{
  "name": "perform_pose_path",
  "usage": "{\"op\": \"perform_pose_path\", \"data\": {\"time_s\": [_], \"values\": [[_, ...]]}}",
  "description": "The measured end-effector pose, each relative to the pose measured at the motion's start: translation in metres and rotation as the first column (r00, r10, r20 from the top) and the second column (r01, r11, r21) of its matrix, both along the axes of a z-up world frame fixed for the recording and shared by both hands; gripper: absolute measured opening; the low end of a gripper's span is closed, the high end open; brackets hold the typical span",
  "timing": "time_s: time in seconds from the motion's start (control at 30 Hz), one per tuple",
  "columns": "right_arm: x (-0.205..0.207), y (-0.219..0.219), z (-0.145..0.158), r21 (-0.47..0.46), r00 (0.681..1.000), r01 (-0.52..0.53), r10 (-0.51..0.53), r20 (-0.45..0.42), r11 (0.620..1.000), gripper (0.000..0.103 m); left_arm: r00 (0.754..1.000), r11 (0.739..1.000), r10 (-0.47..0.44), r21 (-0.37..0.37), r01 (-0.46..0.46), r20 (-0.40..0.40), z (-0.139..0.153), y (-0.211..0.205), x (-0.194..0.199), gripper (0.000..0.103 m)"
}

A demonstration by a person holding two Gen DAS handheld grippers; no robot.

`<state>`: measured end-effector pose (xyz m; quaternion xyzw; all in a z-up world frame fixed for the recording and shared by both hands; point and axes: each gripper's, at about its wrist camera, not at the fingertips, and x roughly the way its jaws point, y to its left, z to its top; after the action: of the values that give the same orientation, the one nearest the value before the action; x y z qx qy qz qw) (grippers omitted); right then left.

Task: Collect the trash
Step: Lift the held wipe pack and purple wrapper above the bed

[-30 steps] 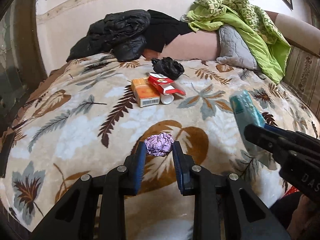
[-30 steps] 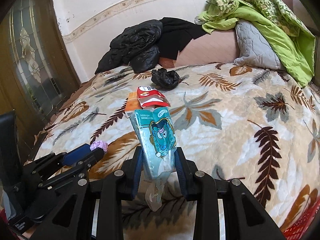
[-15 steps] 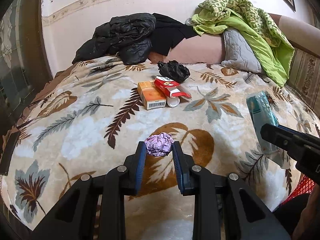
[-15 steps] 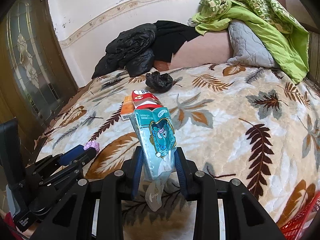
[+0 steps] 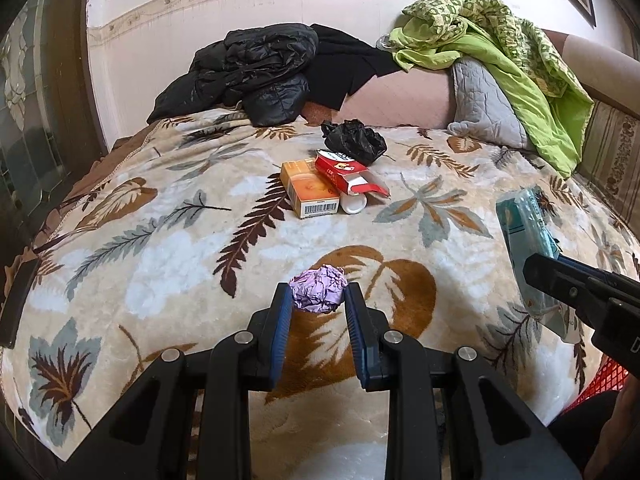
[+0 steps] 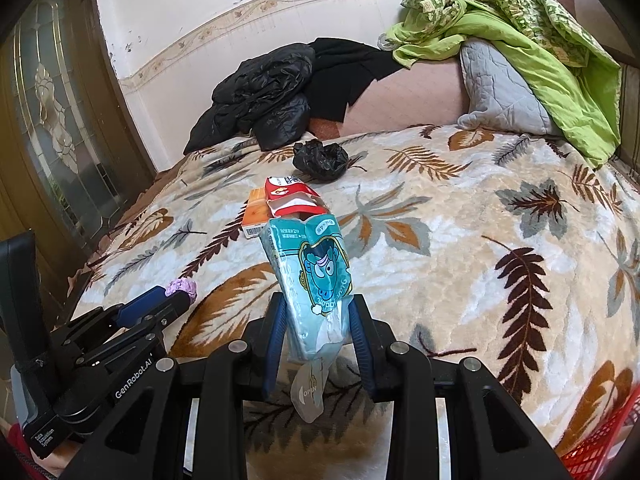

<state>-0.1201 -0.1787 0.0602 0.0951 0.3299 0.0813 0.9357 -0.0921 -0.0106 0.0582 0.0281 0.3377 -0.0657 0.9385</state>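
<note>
Left gripper [image 5: 317,298] clamps a crumpled purple foil ball [image 5: 318,289] above the leaf-patterned bed blanket [image 5: 160,240]. Right gripper [image 6: 318,312] clamps a teal snack packet [image 6: 312,276], standing upright. At twelve o'clock beyond them lie an orange box [image 5: 310,192], a red carton [image 5: 346,174] and a black plastic bag [image 5: 354,142], clustered together.
</note>
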Motion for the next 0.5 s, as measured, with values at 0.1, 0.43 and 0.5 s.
{"op": "perform_pose_path", "data": {"time_s": [0.1,0.43,0.5], "values": [[0.0001,0.0,0.0,0.0,1.0,-0.001,0.001,0.0,1.0,0.034,1.0,1.0,-0.001,-0.002,0.001,-0.001,-0.0001,0.0003,0.0005,0.026],[0.0018,0.0019,-0.0016,0.003,1.0,-0.006,0.006,-0.002,1.0,0.034,1.0,1.0,-0.001,-0.002,0.001,-0.003,-0.0002,0.0009,0.0014,0.026],[0.0021,0.0019,-0.0016,0.003,1.0,-0.007,0.007,-0.002,1.0,0.034,1.0,1.0,-0.002,-0.003,0.002,-0.005,-0.0019,0.0006,0.001,0.026]]}}
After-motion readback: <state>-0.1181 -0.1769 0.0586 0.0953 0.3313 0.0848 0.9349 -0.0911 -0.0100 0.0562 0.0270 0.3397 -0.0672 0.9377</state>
